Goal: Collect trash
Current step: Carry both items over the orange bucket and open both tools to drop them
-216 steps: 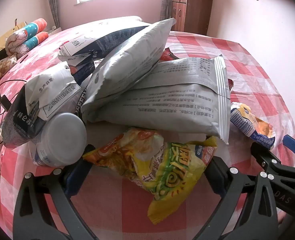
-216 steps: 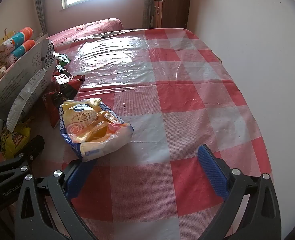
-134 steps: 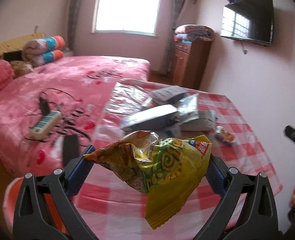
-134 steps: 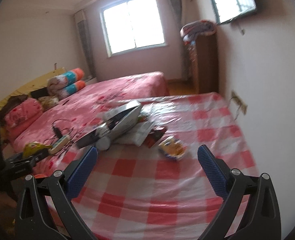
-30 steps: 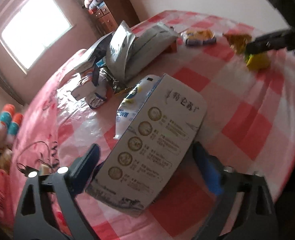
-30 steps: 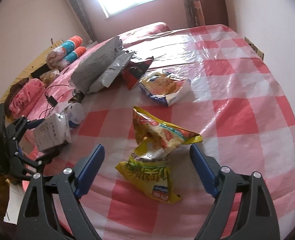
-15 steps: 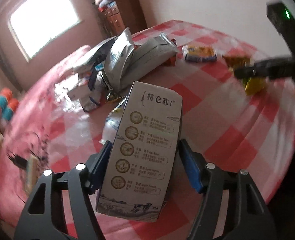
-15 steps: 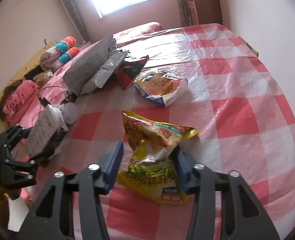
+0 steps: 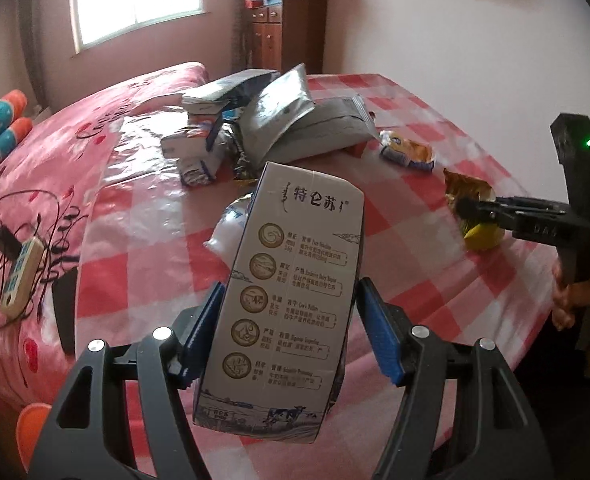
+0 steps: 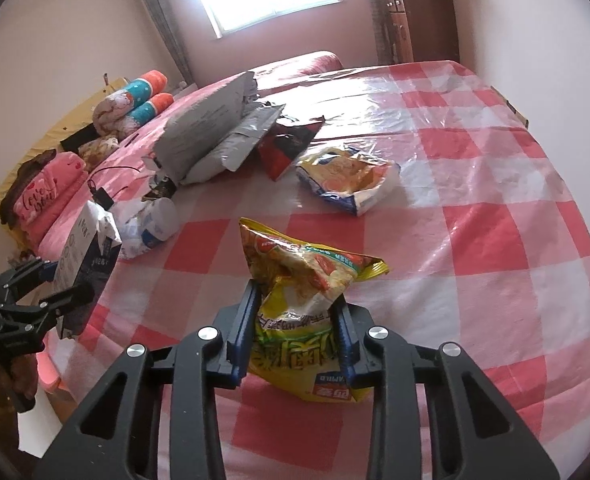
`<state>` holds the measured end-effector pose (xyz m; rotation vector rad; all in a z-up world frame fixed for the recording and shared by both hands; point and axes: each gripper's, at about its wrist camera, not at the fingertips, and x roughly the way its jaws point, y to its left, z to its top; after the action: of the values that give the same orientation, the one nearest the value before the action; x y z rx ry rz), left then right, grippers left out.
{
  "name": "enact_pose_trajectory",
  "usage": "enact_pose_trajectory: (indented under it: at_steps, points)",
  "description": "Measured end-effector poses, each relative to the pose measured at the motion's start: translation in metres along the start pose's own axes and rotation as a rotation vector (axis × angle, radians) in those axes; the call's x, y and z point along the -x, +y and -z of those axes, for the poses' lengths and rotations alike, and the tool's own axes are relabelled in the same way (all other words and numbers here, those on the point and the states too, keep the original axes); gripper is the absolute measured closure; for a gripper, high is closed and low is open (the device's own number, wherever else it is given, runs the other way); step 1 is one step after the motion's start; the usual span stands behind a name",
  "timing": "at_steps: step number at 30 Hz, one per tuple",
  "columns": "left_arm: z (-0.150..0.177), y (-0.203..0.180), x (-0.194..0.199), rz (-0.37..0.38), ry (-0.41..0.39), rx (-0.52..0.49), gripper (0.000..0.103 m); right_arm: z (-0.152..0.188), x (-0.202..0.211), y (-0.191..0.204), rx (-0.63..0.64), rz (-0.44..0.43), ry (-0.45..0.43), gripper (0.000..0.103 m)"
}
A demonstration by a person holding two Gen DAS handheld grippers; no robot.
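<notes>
Left wrist: left tongs [image 9: 289, 330] have just closed on a grey carton [image 9: 291, 292], held upright above the checked tabletop [image 9: 143, 280]; bag pile [image 9: 279, 124] lies behind. Right wrist: right tongs [image 10: 297, 320] have just narrowed onto a yellow snack bag [image 10: 303, 300], pads pinching its middle, bag resting on the tabletop; an orange wrapper [image 10: 347, 180] lies beyond.

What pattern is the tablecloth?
Red-and-white check on the tablecloth, under a shiny clear plastic cover. Clearest in the right wrist view.
</notes>
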<state>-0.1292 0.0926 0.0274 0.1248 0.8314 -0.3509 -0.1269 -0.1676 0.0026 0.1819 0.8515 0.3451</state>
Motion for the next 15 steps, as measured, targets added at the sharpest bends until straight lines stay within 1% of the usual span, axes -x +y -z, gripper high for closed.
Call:
enact_pose_trajectory:
  at_steps: [7,12,15]
  points:
    - [0.010,0.014,0.027,0.003,-0.062,0.096,0.035,-0.004,0.005,0.015,-0.004,-0.061,-0.001,0.068]
    - [0.019,0.030,0.046,-0.028,-0.103,0.153,0.035,-0.008,0.006,0.037,0.011,-0.121,0.014,0.068]
    - [0.029,0.043,0.057,-0.065,-0.117,0.198,0.035,-0.010,0.004,0.062,0.047,-0.175,0.038,0.068]
